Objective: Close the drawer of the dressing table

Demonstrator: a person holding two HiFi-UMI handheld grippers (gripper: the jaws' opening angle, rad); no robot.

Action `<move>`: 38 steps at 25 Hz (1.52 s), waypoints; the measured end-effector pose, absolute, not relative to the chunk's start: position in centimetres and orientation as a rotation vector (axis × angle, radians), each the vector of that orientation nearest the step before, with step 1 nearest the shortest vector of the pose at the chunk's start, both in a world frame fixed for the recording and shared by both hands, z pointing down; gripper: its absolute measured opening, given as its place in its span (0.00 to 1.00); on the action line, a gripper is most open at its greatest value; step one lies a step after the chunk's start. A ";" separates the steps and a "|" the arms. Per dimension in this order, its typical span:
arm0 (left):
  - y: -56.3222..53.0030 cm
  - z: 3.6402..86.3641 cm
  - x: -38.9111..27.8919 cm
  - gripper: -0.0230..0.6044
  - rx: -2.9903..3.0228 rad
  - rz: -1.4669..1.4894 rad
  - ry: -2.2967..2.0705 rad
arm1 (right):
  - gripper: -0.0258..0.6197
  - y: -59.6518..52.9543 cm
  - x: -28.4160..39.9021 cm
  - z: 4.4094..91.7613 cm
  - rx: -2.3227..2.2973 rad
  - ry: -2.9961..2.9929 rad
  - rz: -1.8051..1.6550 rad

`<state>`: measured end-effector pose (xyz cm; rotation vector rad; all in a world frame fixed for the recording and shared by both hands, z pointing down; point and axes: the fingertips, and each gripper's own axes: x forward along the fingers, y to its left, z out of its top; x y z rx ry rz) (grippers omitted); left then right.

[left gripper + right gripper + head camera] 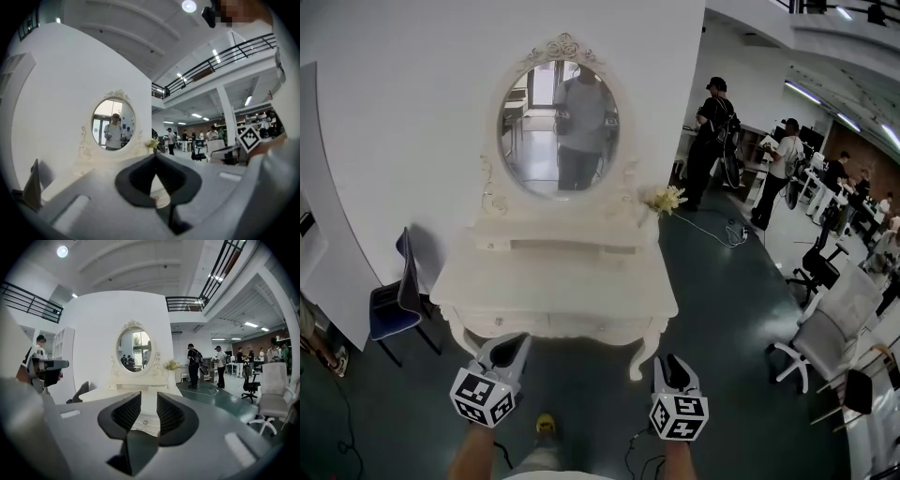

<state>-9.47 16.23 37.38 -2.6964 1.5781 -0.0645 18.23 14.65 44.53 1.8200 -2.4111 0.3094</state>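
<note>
The white dressing table (553,272) with its oval mirror (560,127) stands against the white wall. Its drawer front (558,325) lies under the top's front edge, and I cannot tell whether it sticks out. My left gripper (514,342) hovers just before the table's left front; in the left gripper view (154,157) its tips meet, shut on nothing. My right gripper (673,361) is a little off the table's right front leg. In the right gripper view (149,401) its jaws stand apart and empty, and a small drawer knob (145,422) shows through the gap.
A blue chair (398,300) stands left of the table, and pale flowers (666,199) sit at the table's back right corner. White office chairs (834,328) and several people (710,141) are to the right. A cable (717,230) runs over the dark floor.
</note>
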 end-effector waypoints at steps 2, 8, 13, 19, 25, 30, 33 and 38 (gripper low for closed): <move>13.7 37.5 -10.0 0.03 -2.714 -0.065 1.565 | 0.18 12.5 17.5 44.6 1.827 -2.398 0.319; 5.1 37.4 -12.0 0.03 -2.769 -0.072 1.512 | 0.18 4.7 14.9 44.1 1.862 -2.348 0.315; -1.6 37.2 -14.2 0.03 -2.809 -0.083 1.462 | 0.18 -0.9 12.4 43.5 1.911 -2.307 0.279; -7.7 37.9 -16.1 0.03 -2.852 -0.084 1.417 | 0.18 -6.2 10.0 43.8 1.939 -2.282 0.301; -11.5 39.2 -15.8 0.03 -2.897 -0.110 1.379 | 0.18 -10.0 10.0 44.5 1.953 -2.253 0.340; -15.4 40.0 -14.9 0.03 -2.916 -0.129 1.373 | 0.18 -14.4 10.4 45.4 1.947 -2.248 0.366; -18.3 40.5 -14.5 0.03 -2.913 -0.147 1.394 | 0.18 -17.7 10.8 46.3 1.924 -2.259 0.388; -23.9 41.9 -13.6 0.03 -2.921 -0.168 1.443 | 0.18 -23.4 11.3 48.0 1.871 -2.266 0.424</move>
